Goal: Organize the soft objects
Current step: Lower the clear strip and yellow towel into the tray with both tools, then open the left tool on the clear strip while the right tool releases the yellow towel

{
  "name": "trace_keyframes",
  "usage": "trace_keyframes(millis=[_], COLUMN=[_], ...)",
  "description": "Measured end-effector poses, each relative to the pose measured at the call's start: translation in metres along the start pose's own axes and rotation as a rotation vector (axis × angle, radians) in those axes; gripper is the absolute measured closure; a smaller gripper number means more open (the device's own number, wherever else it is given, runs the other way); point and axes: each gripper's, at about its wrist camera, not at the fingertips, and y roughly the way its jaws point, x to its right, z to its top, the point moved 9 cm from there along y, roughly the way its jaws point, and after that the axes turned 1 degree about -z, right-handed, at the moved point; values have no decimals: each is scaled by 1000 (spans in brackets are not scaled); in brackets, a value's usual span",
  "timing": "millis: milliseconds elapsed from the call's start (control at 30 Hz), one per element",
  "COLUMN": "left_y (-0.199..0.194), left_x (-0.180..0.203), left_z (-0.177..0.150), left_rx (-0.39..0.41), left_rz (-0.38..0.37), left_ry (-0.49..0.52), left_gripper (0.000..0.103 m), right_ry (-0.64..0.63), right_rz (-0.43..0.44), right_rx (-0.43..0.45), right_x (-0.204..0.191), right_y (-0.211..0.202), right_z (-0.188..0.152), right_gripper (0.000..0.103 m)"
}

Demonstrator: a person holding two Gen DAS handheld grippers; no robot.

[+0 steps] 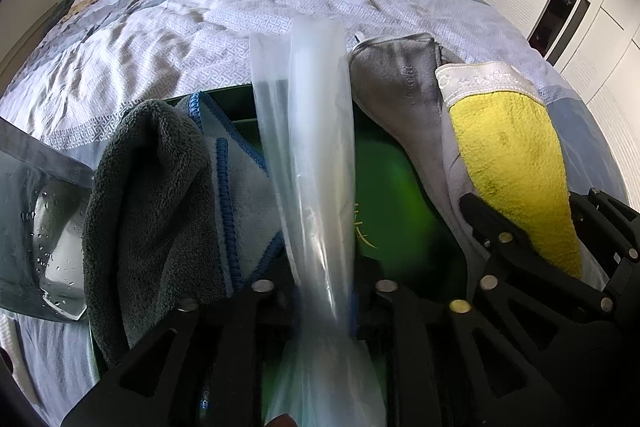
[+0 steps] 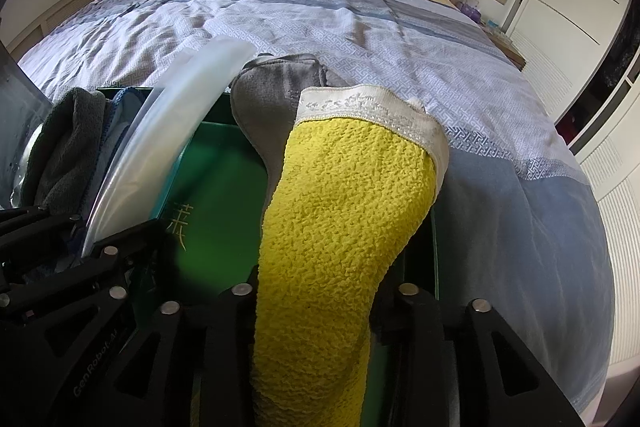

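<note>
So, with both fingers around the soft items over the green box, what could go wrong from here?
1. The yellow towel stands up between the right gripper fingers; if the grip loosens, it may flop onto the bed instead of into the green box.
2. The clear plastic bag between the left gripper fingers looks slippery and may slide out.
3. The dark grey towel hangs over the box edge and might fall outside.
</note>
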Motion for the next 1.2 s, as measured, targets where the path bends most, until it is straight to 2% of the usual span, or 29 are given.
trace_keyframes(millis=[33, 100, 200, 267, 333, 367, 433, 800, 1200], left_y=[-2, -5, -13, -21, -27, -30, -37, -59, -64], left_x=[0, -1, -6, -10, -15, -16, -18, -20, -17], left_z=[1, 2, 6, 9, 13, 14, 18, 20, 20], left_rx=[8, 20, 45, 66, 81, 88, 105, 171, 204], left_rz=[3, 12, 42, 48, 44, 43, 42, 28, 30], left_ry=[0, 0, 6, -12, -22, -24, -30, -22, -17], left_gripper=[83, 78, 61, 40, 27, 21, 17, 17, 17], right_ry=[-1, 2, 12, 20, 25, 30, 34, 50, 53], right_rz=[1, -6, -18, -24, -36, -41, -43, -39, -41], right_rx=[2, 4, 9, 14, 22, 27, 39, 57, 57], right_x=[0, 3, 10, 14, 19, 22, 25, 28, 29], right_y=[-1, -3, -7, -12, -18, -23, -32, -59, -59], right_z=[0, 0, 0, 0, 1, 2, 4, 7, 7], right_gripper=[52, 49, 42, 42, 36, 35, 32, 31, 31])
